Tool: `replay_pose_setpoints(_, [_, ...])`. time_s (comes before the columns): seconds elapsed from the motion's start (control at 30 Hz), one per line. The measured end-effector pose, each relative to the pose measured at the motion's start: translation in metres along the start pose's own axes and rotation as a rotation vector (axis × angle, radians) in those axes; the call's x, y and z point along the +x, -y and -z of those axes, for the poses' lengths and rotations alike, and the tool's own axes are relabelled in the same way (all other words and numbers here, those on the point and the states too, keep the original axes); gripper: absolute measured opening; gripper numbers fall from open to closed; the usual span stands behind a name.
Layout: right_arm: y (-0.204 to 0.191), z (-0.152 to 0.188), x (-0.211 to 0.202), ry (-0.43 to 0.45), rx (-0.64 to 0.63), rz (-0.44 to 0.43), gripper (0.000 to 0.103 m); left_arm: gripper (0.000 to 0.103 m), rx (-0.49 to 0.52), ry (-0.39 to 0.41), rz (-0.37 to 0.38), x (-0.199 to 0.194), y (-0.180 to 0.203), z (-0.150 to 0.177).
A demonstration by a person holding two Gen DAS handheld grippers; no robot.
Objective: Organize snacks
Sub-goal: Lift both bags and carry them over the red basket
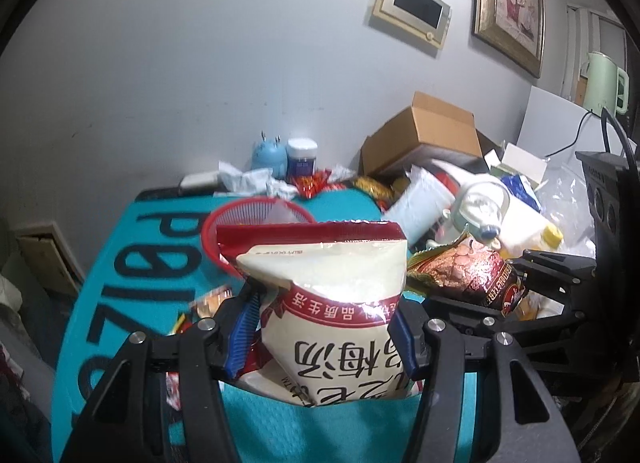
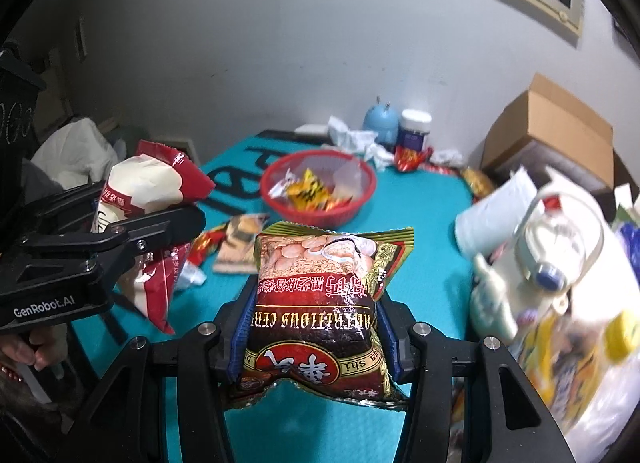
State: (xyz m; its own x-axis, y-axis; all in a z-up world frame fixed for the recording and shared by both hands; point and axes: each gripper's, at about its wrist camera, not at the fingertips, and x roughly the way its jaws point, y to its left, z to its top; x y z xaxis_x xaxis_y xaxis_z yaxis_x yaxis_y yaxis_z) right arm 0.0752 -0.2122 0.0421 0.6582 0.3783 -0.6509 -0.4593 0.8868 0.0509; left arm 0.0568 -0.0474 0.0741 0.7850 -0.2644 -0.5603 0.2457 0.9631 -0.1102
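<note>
Crinkly foil and slick plastic are what worry me: I have the cream-and-red plastic snack pouch (image 1: 328, 303) pinched in my left gripper (image 1: 322, 337) and the glossy dark-red foil cereal bag (image 2: 320, 303) pinched in my right gripper (image 2: 314, 337), each clamped across its puffy middle between blue pads (image 2: 242, 327). Air-filled bags like these could squirm out of the jaws if I swing fast, or burst if I squeeze harder. Both bags hang above the teal printed cloth (image 2: 420, 231), short of the red plastic mesh basket (image 2: 318, 187), which already holds small yellow and orange packets (image 2: 308, 191). I judge the basket small for two big bags; dropping one carelessly could tip it or knock packets out. The clear-handled white bottle (image 2: 560, 259) just right of my right gripper looks easy to clip. Both grippers point forward and slightly down toward the basket, side by side, the left one near the right's flank
</note>
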Motion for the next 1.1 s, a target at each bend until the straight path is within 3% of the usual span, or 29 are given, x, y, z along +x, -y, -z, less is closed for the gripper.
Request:
replay_pose_setpoints(0.6, [0.021, -0.092, 0.018, 0.137, 0.051, 0.084, 0.051, 0.056, 0.004, 0.112, -0.004, 0.039, -0.028, -0.076])
replay_pose_setpoints(0.9, [0.041, -0.112, 0.067, 0.131, 0.110, 0.101, 0.051, 0.056, -0.037, 0.107, -0.037, 0.085, -0.060, -0.091])
replay_pose_setpoints(1.1, [0.051, -0.119, 0.109, 0.093, 0.141, 0.065, 0.051, 0.056, -0.054, 0.084, -0.079, 0.117, -0.078, -0.098])
